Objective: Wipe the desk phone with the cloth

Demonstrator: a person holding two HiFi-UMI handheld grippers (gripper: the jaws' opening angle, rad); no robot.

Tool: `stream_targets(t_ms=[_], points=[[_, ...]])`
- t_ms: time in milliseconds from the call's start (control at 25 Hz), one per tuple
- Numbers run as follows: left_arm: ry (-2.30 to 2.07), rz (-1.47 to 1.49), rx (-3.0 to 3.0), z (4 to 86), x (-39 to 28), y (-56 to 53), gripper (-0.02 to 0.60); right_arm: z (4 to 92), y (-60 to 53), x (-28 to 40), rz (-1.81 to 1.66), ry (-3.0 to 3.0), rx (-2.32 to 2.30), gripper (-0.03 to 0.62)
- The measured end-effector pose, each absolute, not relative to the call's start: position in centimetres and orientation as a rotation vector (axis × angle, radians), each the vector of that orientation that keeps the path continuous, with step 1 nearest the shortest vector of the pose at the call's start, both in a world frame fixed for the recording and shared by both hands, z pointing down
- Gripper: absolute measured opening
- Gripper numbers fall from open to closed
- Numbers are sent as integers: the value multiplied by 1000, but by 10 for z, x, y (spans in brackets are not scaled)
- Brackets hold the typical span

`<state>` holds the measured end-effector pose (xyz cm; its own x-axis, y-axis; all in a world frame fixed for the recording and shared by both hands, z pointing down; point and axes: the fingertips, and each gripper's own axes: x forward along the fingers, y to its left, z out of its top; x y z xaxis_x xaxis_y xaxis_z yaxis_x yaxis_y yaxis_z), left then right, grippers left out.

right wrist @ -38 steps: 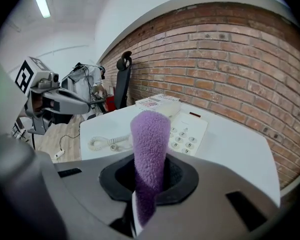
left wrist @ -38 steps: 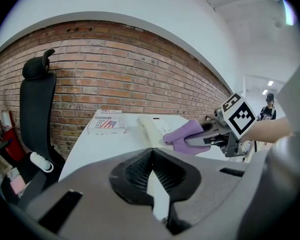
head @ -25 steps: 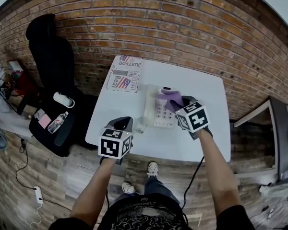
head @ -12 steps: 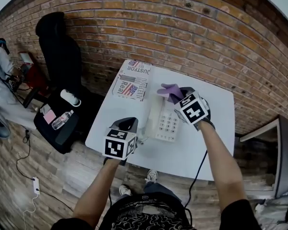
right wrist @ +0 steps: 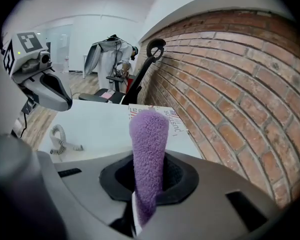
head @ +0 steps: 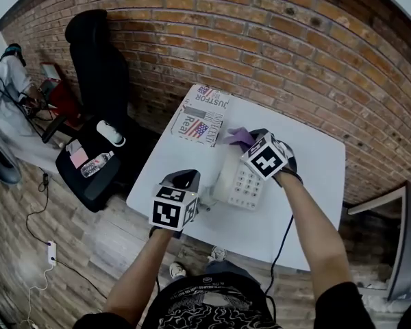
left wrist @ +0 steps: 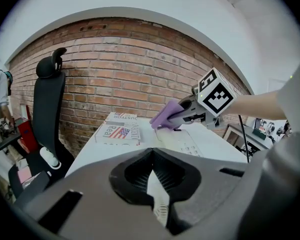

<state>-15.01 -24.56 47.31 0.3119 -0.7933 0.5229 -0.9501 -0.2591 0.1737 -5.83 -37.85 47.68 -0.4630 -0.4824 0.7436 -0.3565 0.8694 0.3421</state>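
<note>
A white desk phone (head: 246, 184) lies mid-table on the white table (head: 308, 204), its handset on the left and a coiled cord (right wrist: 60, 140) by its near-left corner. My right gripper (head: 250, 142) is shut on a purple cloth (head: 237, 137) and holds it over the phone's far end. In the right gripper view the cloth (right wrist: 148, 144) sticks out upright from the gripper (right wrist: 146, 184). My left gripper (head: 181, 178) hovers by the table's front-left edge, shut and holding nothing. From the left gripper (left wrist: 155, 194) I see the cloth (left wrist: 164, 117) above the phone (left wrist: 182, 140).
A cardboard box with a flag print (head: 203, 114) lies on the table's far-left corner, close to the cloth. A black office chair (head: 96, 60) stands left of the table against the brick wall. A person (head: 7, 108) stands at far left. A cable (head: 282, 242) hangs from my right arm.
The right gripper has carried the cloth from the phone's far right corner leftward across its far end. The left gripper has stayed by the front-left edge. The head camera has shifted.
</note>
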Motion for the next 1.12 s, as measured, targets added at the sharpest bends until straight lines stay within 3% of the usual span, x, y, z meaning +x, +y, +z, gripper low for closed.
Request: stream_targets(t_ms=[1120], points=[[-1473, 446, 2194, 473, -168, -185, 6, 502, -279, -83, -93, -2101, 581, 44]])
